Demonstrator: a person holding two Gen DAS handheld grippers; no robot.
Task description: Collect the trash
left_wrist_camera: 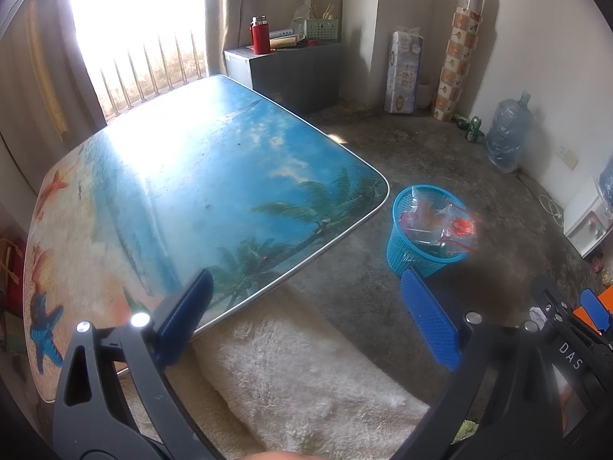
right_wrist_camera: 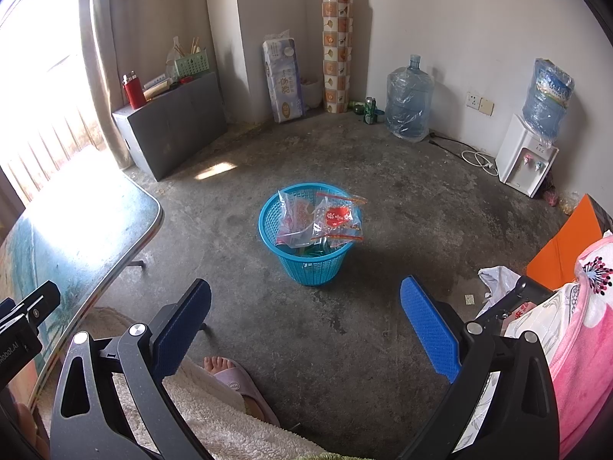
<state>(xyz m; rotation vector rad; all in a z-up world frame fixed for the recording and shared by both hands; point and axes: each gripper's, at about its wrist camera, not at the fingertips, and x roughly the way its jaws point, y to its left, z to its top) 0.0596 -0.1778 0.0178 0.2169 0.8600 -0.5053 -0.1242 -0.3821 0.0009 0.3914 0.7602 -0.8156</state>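
A blue mesh waste basket (left_wrist_camera: 406,255) (right_wrist_camera: 306,268) stands on the concrete floor beside the table corner. Clear plastic bags with red print (left_wrist_camera: 440,222) (right_wrist_camera: 329,216) stick out of its top. My left gripper (left_wrist_camera: 306,287) hovers open over the near edge of the beach-print table (left_wrist_camera: 214,176), nothing between its blue pads. My right gripper (right_wrist_camera: 306,297) hangs open above the floor, just short of the basket, also holding nothing. The right gripper's body (left_wrist_camera: 567,329) shows at the lower right of the left wrist view.
A person's fleece-covered lap (left_wrist_camera: 291,379) and slippered foot (right_wrist_camera: 230,373) lie below the grippers. A white crumpled bag (right_wrist_camera: 496,280), orange sheet (right_wrist_camera: 567,245) and pink floral cloth (right_wrist_camera: 586,318) sit right. Grey cabinet (right_wrist_camera: 172,122), water jugs (right_wrist_camera: 408,99) and dispenser (right_wrist_camera: 525,153) line the walls.
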